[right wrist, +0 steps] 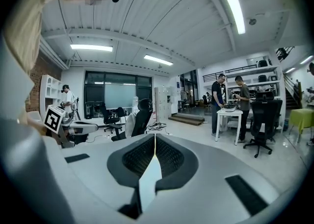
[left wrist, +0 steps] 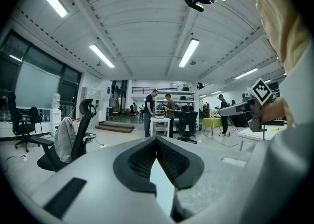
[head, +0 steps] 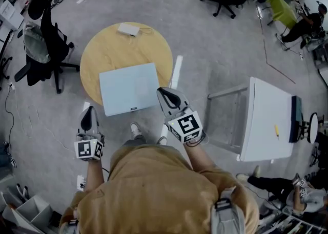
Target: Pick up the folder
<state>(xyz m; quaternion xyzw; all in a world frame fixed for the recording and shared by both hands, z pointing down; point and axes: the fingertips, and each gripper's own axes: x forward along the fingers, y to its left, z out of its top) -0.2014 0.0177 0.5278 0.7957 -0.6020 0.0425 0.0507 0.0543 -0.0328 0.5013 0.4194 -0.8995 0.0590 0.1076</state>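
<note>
Folder (head: pixel 129 88) pickup has not begun, judging by how things lie. The pale blue folder rests flat on the round table (head: pixel 105 48), covering the table's near side and jutting a little past its near edge, and nothing lifts it. A small white box (head: pixel 128 28) sits at the table's far edge. All the work is left: reaching in, opening, gripping and raising. The left tongs (head: pixel 88 114) hang off the table's near-left edge, apart from the folder, jaws pressed together on nothing. The right tongs (head: pixel 166 94) sit at the table's near-right edge, just beside the folder's corner, likewise clenched and empty. Whether their tip brushes the folder cannot be told.
</note>
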